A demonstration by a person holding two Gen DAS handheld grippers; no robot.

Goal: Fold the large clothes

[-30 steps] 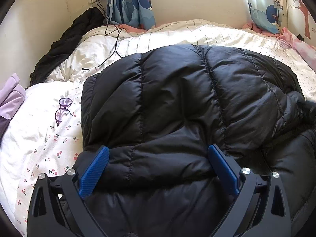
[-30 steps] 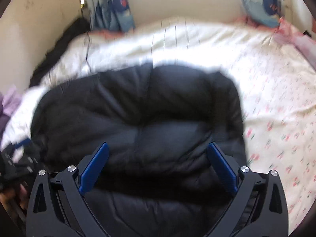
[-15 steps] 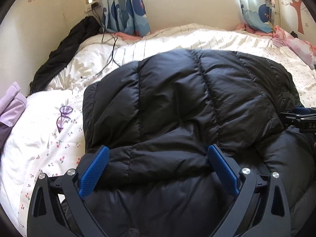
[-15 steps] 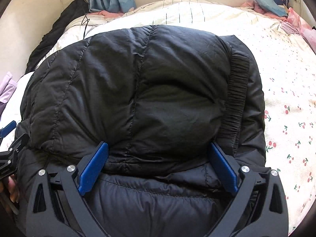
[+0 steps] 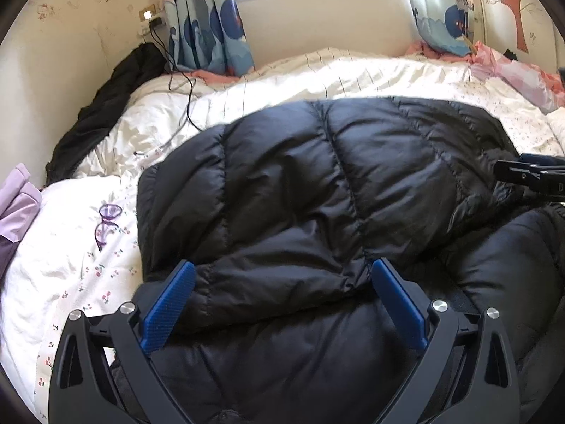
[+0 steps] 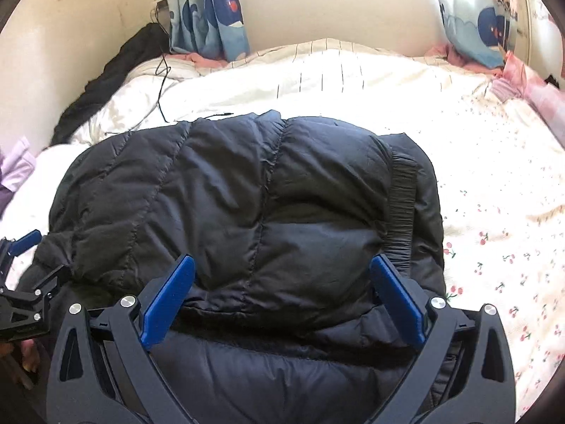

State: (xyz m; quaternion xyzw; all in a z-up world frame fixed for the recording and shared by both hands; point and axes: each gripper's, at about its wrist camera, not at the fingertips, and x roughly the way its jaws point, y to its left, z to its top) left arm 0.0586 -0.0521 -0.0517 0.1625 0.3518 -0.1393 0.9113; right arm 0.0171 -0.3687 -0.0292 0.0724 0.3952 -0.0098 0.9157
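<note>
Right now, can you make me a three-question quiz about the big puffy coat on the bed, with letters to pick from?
1. Where do the purple glasses lie?
A. on top of the jacket
B. on the cherry-print sheet, left of the jacket
C. on the window sill

2. What colour is the puffy jacket?
A. red
B. white
C. black

3. How are the left gripper and right gripper?
A. both wide open over the jacket
B. both pinched shut on a sleeve
C. one open, one shut

Answers:
1 B, the glasses rest on the sheet beside the jacket's left edge.
2 C, the quilted fabric is black in both views.
3 A, each pair of blue pads stands far apart with the jacket showing between them.
</note>
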